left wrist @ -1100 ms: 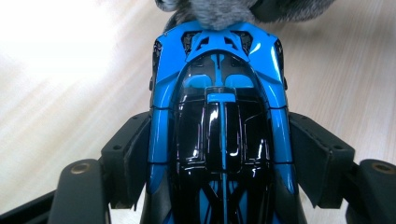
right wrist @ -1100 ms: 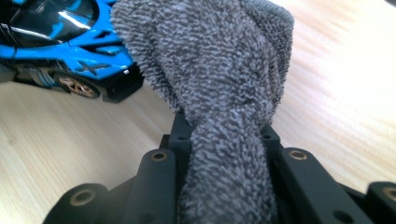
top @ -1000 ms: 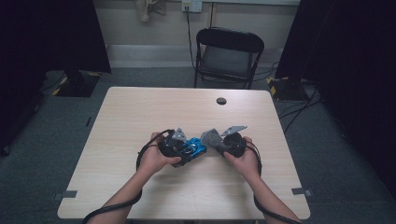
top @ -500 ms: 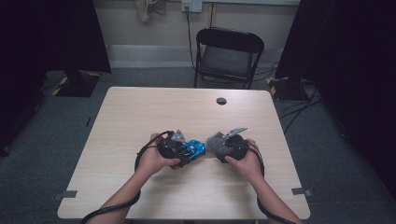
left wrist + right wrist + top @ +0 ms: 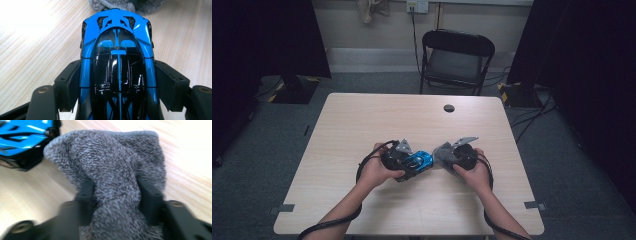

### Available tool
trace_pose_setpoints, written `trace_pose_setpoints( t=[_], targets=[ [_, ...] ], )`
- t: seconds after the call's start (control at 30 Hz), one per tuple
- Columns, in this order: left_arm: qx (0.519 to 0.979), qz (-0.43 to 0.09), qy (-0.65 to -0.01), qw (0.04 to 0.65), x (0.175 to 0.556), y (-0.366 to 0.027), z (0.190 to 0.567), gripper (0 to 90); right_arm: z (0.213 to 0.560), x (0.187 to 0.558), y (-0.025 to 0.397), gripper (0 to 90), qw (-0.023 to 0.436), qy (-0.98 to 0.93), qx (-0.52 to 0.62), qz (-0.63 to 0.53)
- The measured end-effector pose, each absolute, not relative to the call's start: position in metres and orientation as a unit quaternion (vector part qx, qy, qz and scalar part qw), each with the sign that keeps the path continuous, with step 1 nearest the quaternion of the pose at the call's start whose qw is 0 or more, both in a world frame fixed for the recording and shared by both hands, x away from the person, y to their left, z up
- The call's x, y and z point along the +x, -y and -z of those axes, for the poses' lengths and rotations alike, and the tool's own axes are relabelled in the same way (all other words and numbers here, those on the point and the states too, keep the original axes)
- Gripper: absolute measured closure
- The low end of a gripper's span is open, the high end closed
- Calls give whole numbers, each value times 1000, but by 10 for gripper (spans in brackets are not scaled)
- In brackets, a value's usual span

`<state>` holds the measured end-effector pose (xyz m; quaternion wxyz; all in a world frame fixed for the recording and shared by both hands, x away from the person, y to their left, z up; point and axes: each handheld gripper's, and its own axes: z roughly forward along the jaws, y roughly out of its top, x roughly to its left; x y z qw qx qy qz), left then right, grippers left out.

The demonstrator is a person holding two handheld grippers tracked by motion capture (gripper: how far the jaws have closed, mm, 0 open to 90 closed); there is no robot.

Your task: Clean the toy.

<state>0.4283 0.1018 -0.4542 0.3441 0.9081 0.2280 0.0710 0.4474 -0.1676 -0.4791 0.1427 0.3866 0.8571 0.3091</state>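
- Blue and black toy car [image 5: 117,62] sits clamped between the left claw's [image 5: 117,85] jaws, near the table's [image 5: 362,120] middle, toward the person's side.
- Grey cloth [image 5: 112,177] is bunched and pinched in the right claw [image 5: 116,195].
- In the left gripper view the cloth's edge meets the car's far end.
- From above, left claw [image 5: 409,162] and right claw [image 5: 443,156] face each other, car [image 5: 419,160] between them.
- A small dark disc [image 5: 449,108] lies near the table's far edge, well apart.

Curtained studio: lone table [image 5: 362,120], folding chair [image 5: 456,59]
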Motion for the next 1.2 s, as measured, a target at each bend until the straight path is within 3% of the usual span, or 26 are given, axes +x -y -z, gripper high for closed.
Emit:
trace_pose_setpoints(
  t=[0.07, 0.2, 0.67, 1.2],
  targets=[
    [908, -72, -227, 346, 427, -103, 452, 283, 477, 449, 171, 694, 137, -856, 394, -307],
    [907, -70, -220, 352, 423, -101, 448, 283, 468, 452, 179, 725, 143, -833, 424, -326],
    [902, -79, -227, 359, 428, -99, 444, 283, 458, 446, 157, 726, 112, -854, 365, -352],
    [894, -85, -256, 357, 435, -115, 444, 283, 446, 427, 157, 727, 118, -873, 313, -356]
  ],
)
